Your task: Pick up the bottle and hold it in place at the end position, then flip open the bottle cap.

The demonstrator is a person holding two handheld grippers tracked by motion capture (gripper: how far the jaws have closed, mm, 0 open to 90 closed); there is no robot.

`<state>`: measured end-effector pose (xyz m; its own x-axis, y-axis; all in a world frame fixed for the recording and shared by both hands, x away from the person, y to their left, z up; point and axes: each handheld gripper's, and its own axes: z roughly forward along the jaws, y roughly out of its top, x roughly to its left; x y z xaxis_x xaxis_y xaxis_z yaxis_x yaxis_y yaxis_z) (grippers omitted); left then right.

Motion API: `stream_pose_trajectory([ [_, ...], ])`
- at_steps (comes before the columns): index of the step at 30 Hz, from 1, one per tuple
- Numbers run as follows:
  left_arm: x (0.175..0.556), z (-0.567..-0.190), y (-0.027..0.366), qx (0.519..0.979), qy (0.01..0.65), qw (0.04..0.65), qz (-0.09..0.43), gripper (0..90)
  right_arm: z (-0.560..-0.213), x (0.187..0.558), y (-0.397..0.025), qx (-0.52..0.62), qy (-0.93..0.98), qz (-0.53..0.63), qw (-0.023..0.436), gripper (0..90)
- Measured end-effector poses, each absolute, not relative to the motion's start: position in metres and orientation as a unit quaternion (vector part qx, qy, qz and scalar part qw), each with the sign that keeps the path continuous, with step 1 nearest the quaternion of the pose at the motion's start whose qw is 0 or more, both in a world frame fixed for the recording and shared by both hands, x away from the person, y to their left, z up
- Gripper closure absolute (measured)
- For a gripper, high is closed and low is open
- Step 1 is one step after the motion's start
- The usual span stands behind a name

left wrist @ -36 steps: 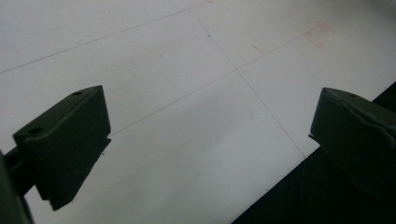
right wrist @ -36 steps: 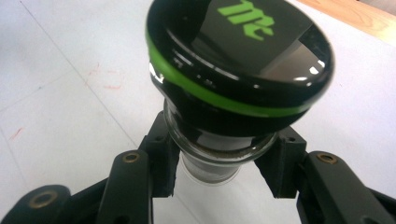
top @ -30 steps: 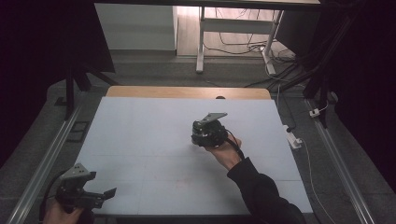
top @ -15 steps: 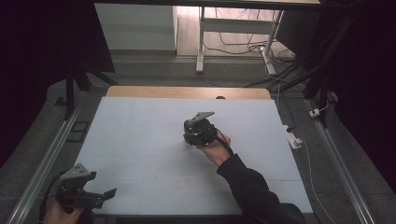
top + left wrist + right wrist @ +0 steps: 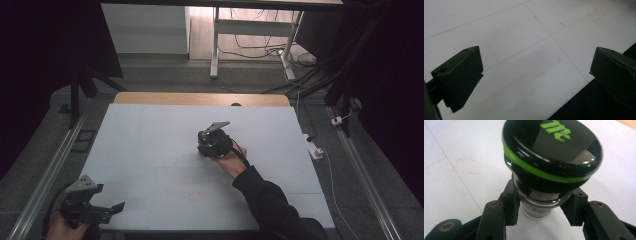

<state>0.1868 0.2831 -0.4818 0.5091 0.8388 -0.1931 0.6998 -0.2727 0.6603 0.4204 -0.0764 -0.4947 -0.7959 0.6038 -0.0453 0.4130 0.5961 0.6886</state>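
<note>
The table (image 5: 150, 150) was the biggest thing there: a wide, pale, matte sheet ruled with thin seams, a strip of bare wood along its far edge and some faint red scribble near the middle of the near half.

Over the past second the right hand-held gripper (image 5: 214, 142) had slid a little leftward and nearer, from right of centre towards the middle of the table, carrying its load with it. I took that as a carry under way rather than a fresh pick, with the setting-down not yet done.

The left hand-held gripper (image 5: 87, 209) had not moved from the near left corner. Its blocky, dull black jaws stood wide apart over bare table, nothing between them.

What the right one held was a small jar (image 5: 541, 195) with a clear glass body, smooth and round, narrowing to a neck. The jaws were clamped on that neck from both sides, just under the cap (image 5: 554, 147). The cap was a broad, glossy black disc, wider than the glass, ringed by a bright green band and printed with green lettering on top that I couldn't make out. The jar seemed to be just above the table, or perhaps touching it; I couldn't tell which.
</note>
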Motion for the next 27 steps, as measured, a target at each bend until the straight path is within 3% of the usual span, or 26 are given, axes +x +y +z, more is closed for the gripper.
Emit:
stream_pose_trajectory([
  [27,0.1926,-0.4786,0.2807,0.796,0.473,0.367,0.091,0.0,-0.4964,0.4222,-0.0782,0.279,0.884,0.351,0.133,52.5],
])
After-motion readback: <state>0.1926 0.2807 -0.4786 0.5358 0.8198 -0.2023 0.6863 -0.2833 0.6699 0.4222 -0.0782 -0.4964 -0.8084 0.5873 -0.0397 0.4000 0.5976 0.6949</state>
